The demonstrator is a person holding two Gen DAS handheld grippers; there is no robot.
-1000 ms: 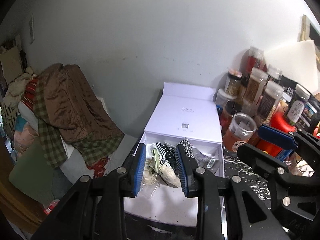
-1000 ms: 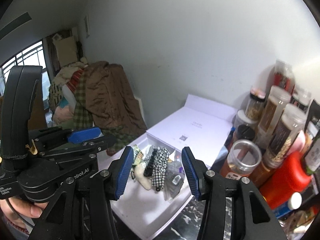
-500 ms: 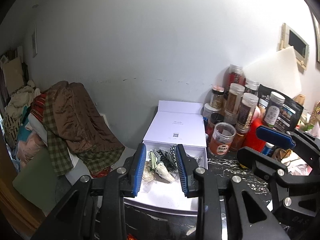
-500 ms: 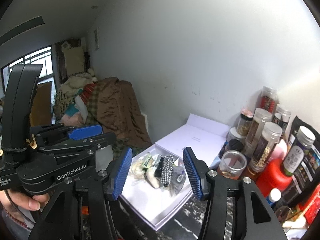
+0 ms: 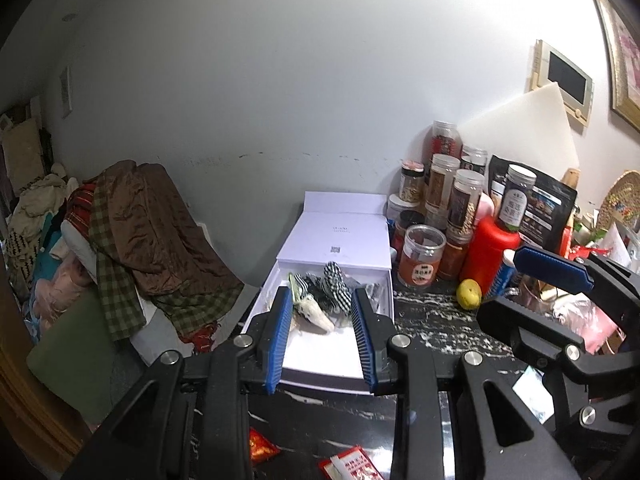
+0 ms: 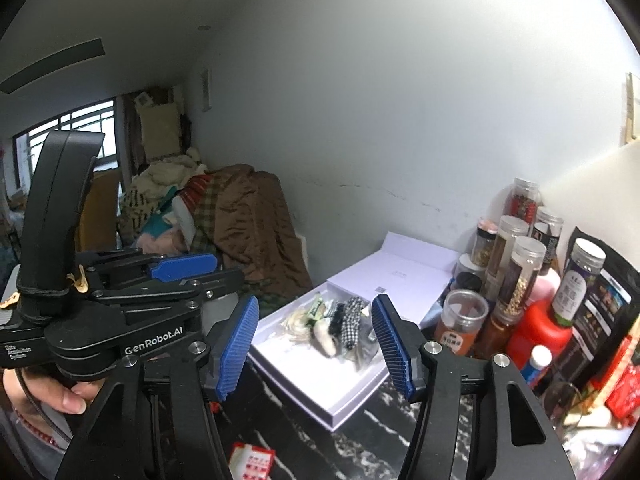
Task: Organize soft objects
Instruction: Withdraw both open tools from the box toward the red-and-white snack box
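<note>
An open white box (image 5: pixel 324 360) lies on the dark marble counter, its lid folded back against the wall. In its far half lie soft items: black-and-white checked fabric pieces (image 5: pixel 334 286), a cream one (image 5: pixel 314 314) and a green-striped one. The box (image 6: pixel 320 376) and the checked fabric (image 6: pixel 350 320) also show in the right wrist view. My left gripper (image 5: pixel 322 338) is open and empty, held back from the box's near edge. My right gripper (image 6: pixel 316 342) is open and empty, to the right of the left one and above the counter.
Jars and bottles (image 5: pixel 448 216) crowd the counter right of the box, with a red bottle (image 5: pixel 486 256) and a lemon (image 5: pixel 469 294). A pile of brown and checked blankets (image 5: pixel 148 240) sits to the left. Red packets (image 5: pixel 352 466) lie at the counter's near edge.
Both grippers have pulled back and up from the box, so it looks smaller and farther. Both stay open and empty. The items in the box have not moved.
</note>
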